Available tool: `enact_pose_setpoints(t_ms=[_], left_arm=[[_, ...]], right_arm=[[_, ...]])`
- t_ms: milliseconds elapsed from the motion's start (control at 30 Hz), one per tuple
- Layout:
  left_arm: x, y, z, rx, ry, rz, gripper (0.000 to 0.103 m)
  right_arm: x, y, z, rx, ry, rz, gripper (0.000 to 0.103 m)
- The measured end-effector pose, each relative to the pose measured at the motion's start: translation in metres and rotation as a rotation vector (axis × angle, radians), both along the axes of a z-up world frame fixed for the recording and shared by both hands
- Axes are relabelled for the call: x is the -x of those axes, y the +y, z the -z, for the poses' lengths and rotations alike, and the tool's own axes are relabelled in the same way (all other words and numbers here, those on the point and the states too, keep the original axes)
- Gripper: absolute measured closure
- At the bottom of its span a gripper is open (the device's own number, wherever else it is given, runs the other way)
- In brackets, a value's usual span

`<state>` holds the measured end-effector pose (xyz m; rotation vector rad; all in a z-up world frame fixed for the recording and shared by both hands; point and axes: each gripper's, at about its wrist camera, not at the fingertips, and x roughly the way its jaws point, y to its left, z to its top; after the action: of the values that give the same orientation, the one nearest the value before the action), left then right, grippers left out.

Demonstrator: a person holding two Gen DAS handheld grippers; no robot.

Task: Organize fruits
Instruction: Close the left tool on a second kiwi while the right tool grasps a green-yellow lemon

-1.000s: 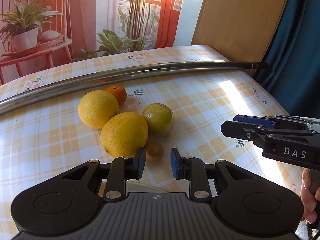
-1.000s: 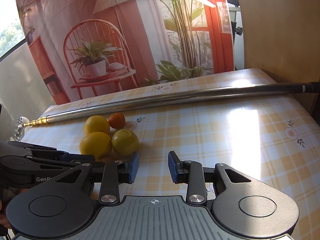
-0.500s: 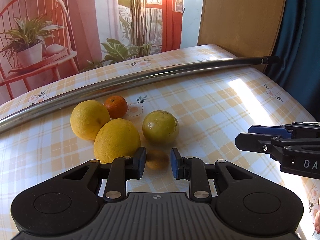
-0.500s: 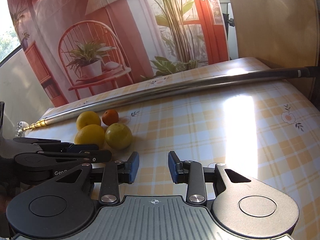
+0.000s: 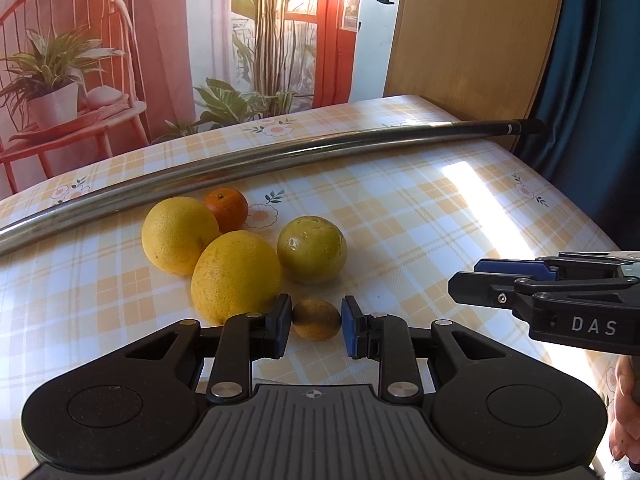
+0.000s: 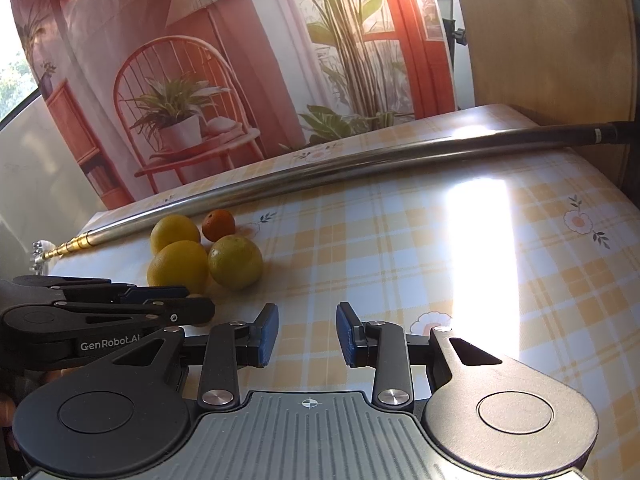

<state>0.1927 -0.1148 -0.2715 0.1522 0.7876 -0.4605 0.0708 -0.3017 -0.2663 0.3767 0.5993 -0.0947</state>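
Note:
On the checked tablecloth [image 5: 420, 216] lie two large yellow citrus fruits [image 5: 234, 274] [image 5: 178, 234], a small tangerine [image 5: 227, 209] and a greenish round fruit [image 5: 312, 249]. A small brownish-yellow fruit [image 5: 316, 319] sits between the blue pads of my left gripper [image 5: 316, 326], which is open, its pads close beside the fruit. The right gripper [image 5: 476, 280] hovers to the right of the pile. In the right wrist view my right gripper [image 6: 307, 330] is open and holds nothing, over bare cloth right of the fruits [image 6: 236, 256]. There the left gripper [image 6: 200, 306] hides the small fruit.
A long metal pole [image 5: 280, 156] lies across the table behind the fruits. A printed backdrop [image 5: 120, 60] stands at the far edge, with a wooden board [image 5: 472, 32] and a blue curtain [image 5: 600, 80] at the back right. A hand [image 5: 628, 420] shows at the lower right.
My left gripper has moved forward and to the right, so the small brownish fruit now sits between its pads. Both grippers keep the same opening.

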Motion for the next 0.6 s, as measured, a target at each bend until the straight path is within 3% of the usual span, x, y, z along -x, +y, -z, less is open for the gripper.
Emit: enact_pose_setpoints(t_ms=[267,433,600], left_arm=[[0.021,0.029,-0.024,0.087,-0.049,-0.037,0.075],[0.031,0.056,-0.035,0.114,-0.083,-0.113,0.075],[0.039,0.078,-0.043,0.121,-0.108,-0.185,0.075]], right_arm=[[-0.007,0.005,-0.001,0.022,-0.043,-0.028,0.072],[-0.021,0.019,0.001,0.111,-0.121,-0.077,0.069],[-0.039,0.035,0.005,0.223,-0.182,-0.153,0.054]])
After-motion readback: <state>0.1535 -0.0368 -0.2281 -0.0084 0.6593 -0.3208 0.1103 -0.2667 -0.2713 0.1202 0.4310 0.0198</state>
